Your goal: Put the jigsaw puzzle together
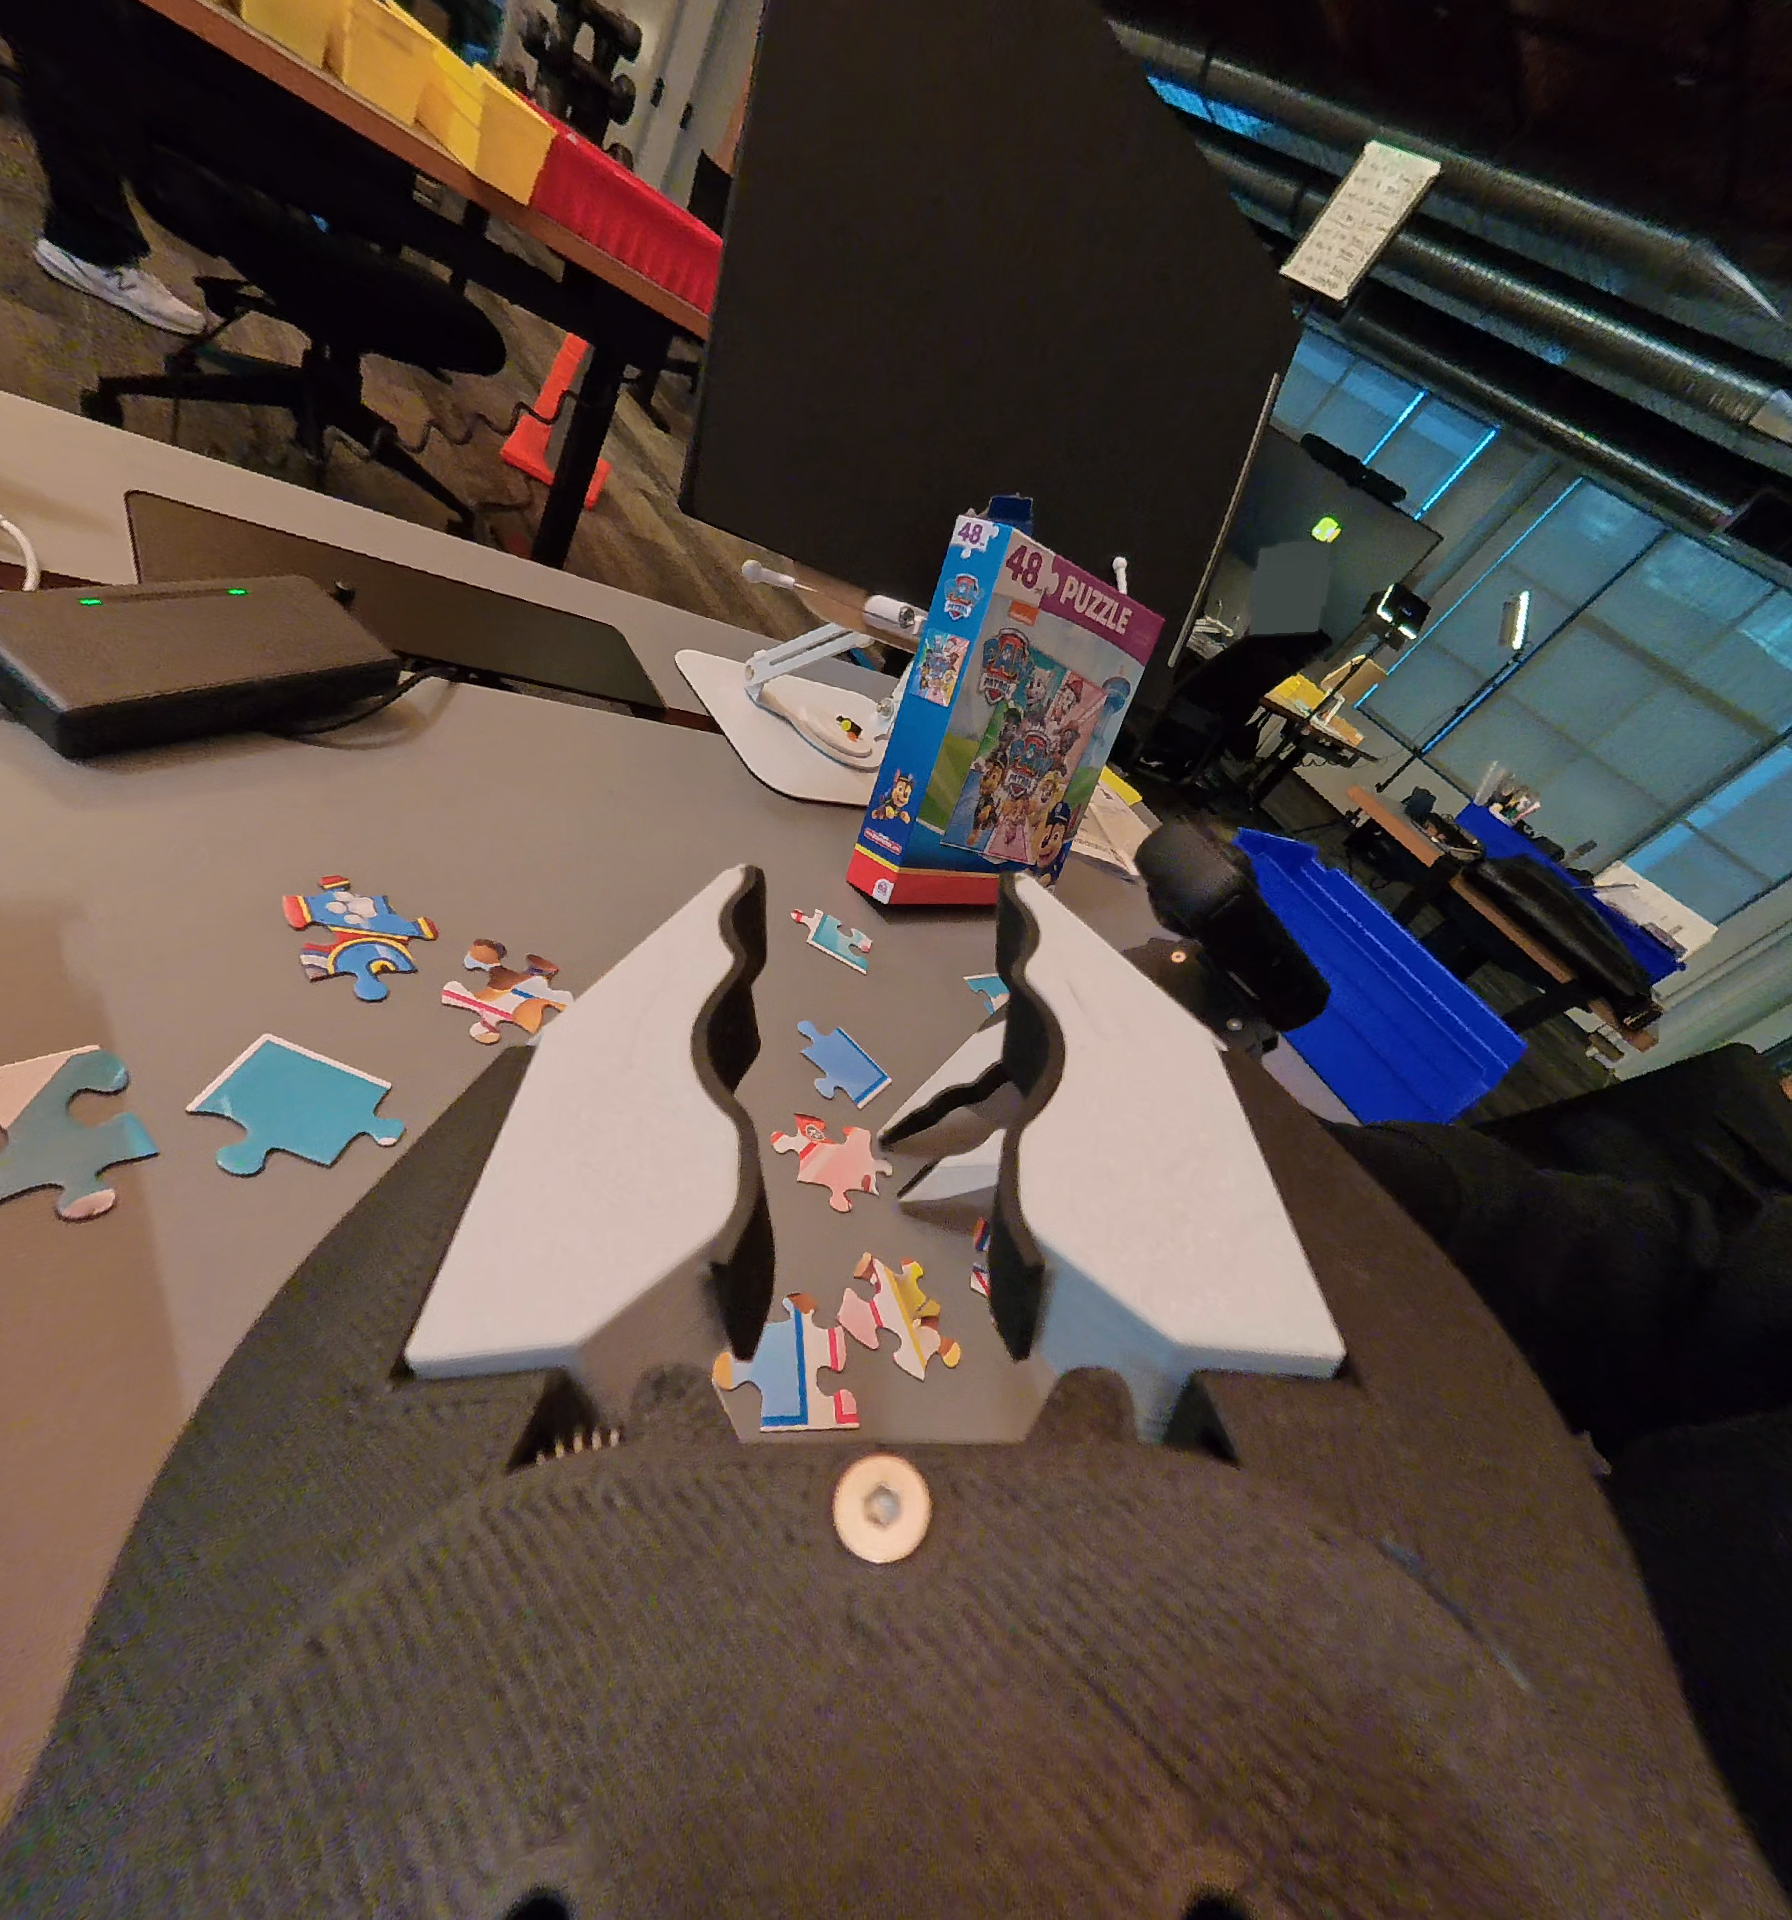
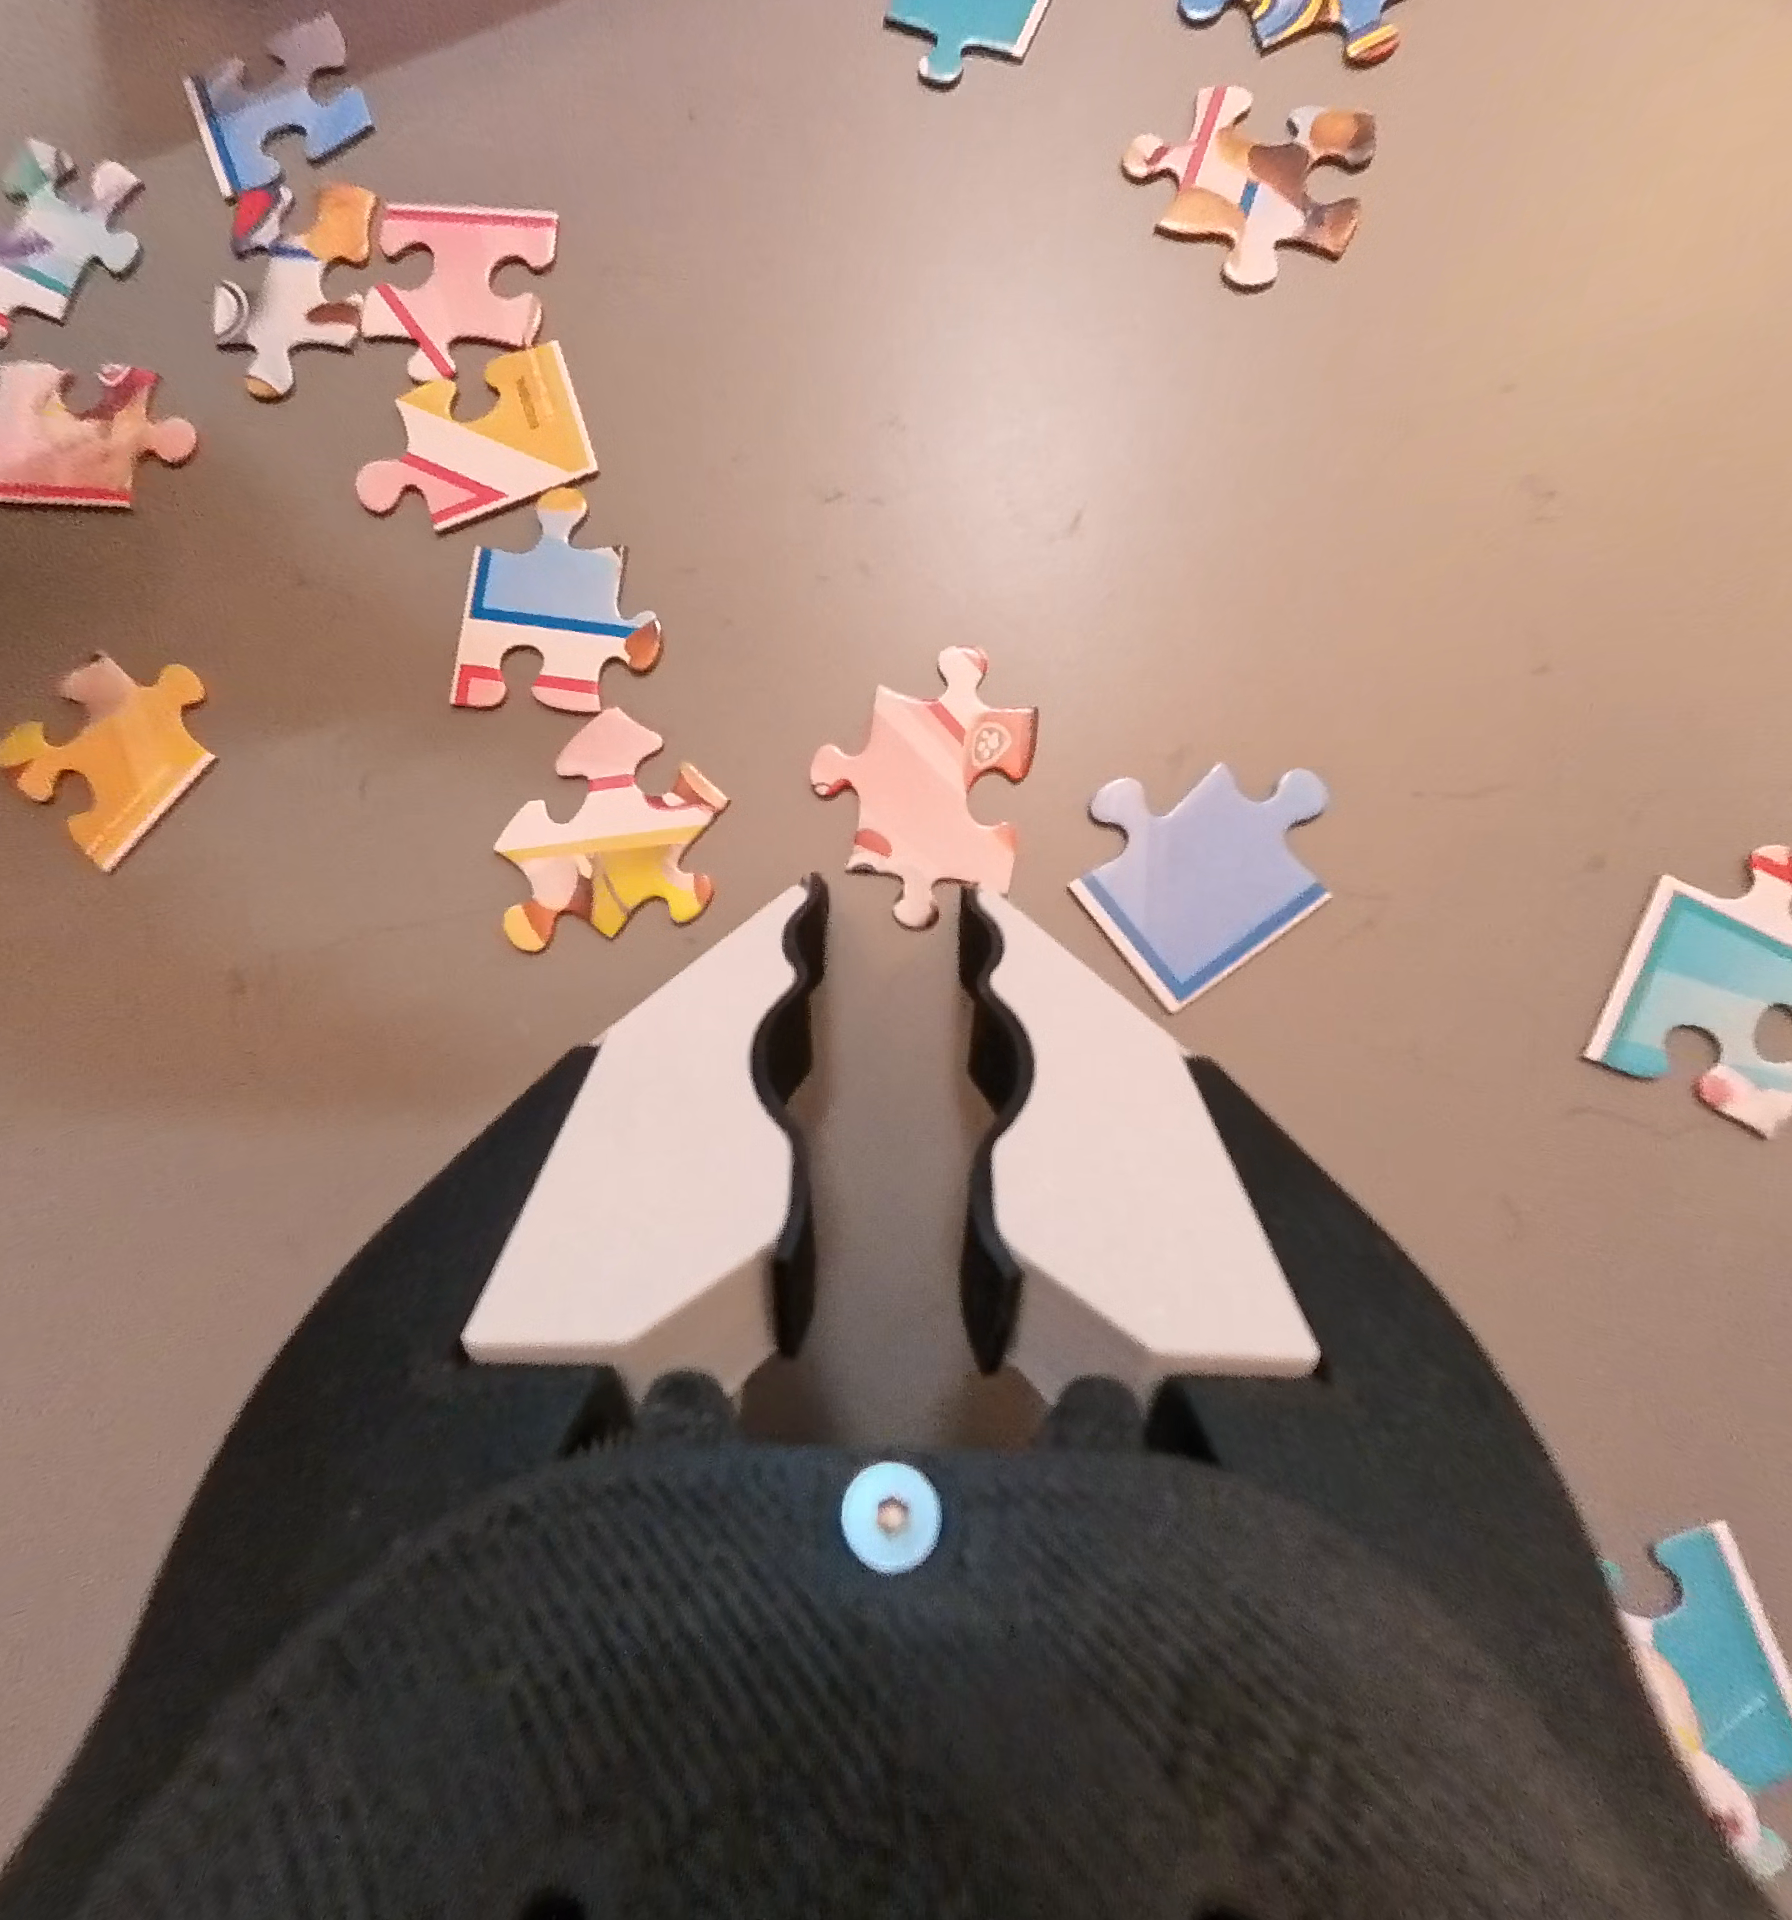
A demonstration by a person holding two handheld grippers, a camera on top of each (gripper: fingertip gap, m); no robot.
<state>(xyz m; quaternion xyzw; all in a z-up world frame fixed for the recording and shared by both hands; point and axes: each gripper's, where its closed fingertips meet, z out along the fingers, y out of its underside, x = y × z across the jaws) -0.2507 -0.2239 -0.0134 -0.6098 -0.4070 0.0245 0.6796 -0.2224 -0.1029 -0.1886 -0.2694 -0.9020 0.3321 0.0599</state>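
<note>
While both grippers hang over the grey table (image 2: 1287, 520), the pink puzzle piece (image 2: 923, 790) lies just ahead of the right gripper (image 2: 892, 899), its tab between the tips.
A clean pinch would need the tips lower, straddling that piece's edge; both the right and the left gripper (image 1: 881, 894) stand parted and hold nothing, the left wider, above scattered pieces, the puzzle box (image 1: 1006, 717) beyond.

A teal puzzle piece (image 2: 1718, 1683) is cut off by the right edge, and the left gripper's finger (image 1: 1131, 1143) hides another piece (image 1: 985, 992).
</note>
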